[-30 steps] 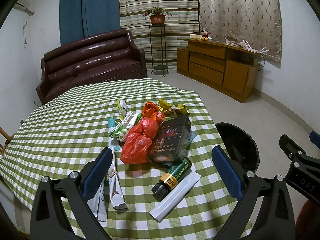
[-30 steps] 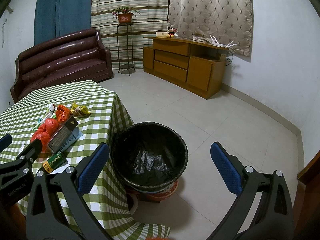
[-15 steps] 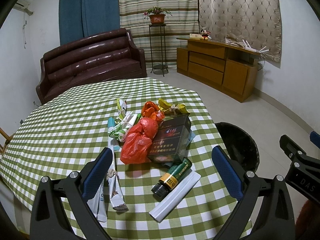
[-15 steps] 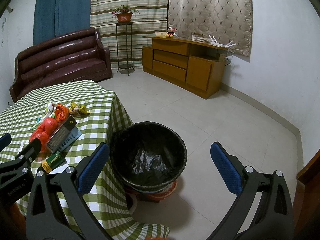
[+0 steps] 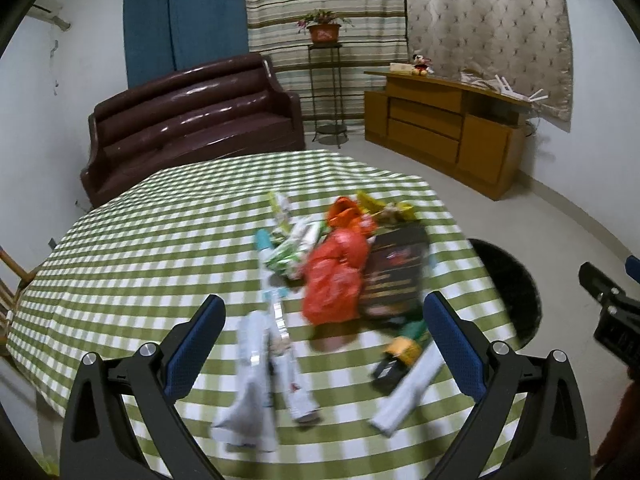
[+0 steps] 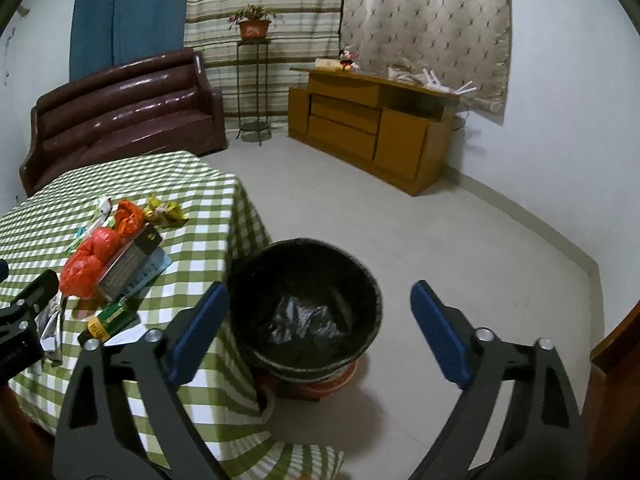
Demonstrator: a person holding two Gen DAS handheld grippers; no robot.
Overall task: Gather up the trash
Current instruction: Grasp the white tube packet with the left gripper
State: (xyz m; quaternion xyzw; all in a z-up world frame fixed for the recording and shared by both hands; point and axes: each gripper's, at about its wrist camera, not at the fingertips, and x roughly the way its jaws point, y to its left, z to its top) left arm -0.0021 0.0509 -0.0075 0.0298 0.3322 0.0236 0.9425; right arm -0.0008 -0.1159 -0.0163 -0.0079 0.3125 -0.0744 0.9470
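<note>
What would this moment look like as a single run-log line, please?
stage: approach | left gripper: open, empty, over trash pile | right gripper: closing, empty, over bin | collected: nothing visible

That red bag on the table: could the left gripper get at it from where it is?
Probably yes. The red bag lies ahead of the left gripper, on top of the pile with nothing over it, and the jaws stand wide open and empty. The dark box crowds its right side.
</note>
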